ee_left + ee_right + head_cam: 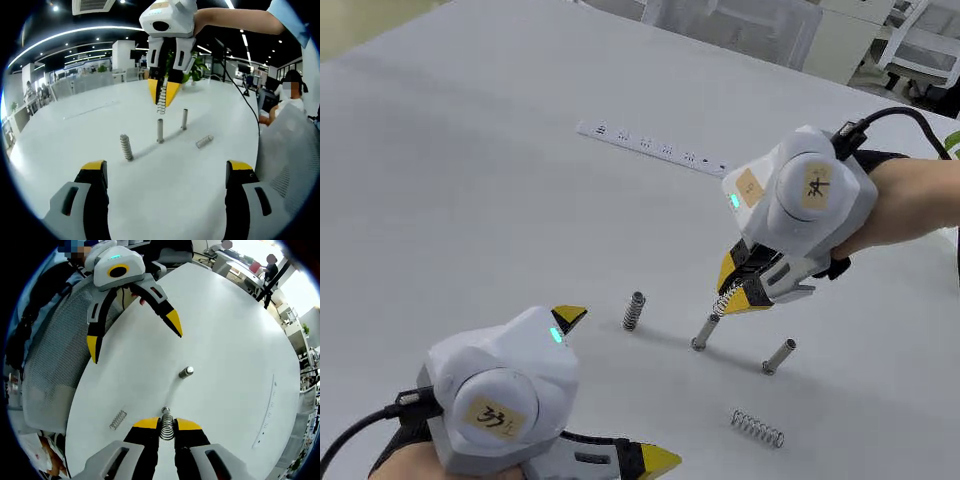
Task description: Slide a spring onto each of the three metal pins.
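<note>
The upper coils of the spring [724, 298] were hidden between the yellow tips of the right tongs [733, 288]. In the right gripper view that spring covered most of the pin [165, 411] under it, and whether the two touched could not be told. In the head view the bottom edge cut off the left tongs [615, 388] through the housing and the lower jaw. The right edge cut off the forearm [920, 200] behind the right tongs. The sockets of the power strip [652, 147] on the table [470, 200] were too small to make out.
</note>
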`<state>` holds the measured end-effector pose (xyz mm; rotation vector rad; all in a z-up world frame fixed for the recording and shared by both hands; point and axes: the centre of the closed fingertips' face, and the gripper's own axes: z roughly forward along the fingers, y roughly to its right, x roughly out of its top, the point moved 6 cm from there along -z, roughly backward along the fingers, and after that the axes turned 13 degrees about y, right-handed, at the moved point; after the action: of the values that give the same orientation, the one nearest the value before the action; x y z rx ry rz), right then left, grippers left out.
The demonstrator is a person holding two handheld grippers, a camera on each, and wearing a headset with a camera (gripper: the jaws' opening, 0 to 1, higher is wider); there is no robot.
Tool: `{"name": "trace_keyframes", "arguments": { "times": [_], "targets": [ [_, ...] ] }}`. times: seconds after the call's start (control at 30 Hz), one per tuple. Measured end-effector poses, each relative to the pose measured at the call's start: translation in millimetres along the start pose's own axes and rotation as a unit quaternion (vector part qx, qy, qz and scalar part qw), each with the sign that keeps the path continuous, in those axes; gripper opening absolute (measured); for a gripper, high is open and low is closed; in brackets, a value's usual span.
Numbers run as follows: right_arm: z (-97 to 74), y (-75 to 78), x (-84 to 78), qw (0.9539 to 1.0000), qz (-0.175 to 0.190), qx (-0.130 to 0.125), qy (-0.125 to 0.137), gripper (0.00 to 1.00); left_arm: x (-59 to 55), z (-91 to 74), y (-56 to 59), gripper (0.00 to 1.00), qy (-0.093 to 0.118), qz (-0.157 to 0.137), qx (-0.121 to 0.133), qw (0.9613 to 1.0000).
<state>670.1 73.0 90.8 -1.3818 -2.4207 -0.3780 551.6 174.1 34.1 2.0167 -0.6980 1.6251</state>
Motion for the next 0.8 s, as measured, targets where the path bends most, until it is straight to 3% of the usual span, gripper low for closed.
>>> {"name": "trace_keyframes", "arguments": {
  "times": [0.8],
  "targets": [
    [10.1, 4.2, -7.2, 0.9998, 0.0, 0.016, -0.013, 0.08, -5.5, 0.0, -0.6, 0.95, -0.011, -0.008, -0.005, 0.9999]
  ]
}}
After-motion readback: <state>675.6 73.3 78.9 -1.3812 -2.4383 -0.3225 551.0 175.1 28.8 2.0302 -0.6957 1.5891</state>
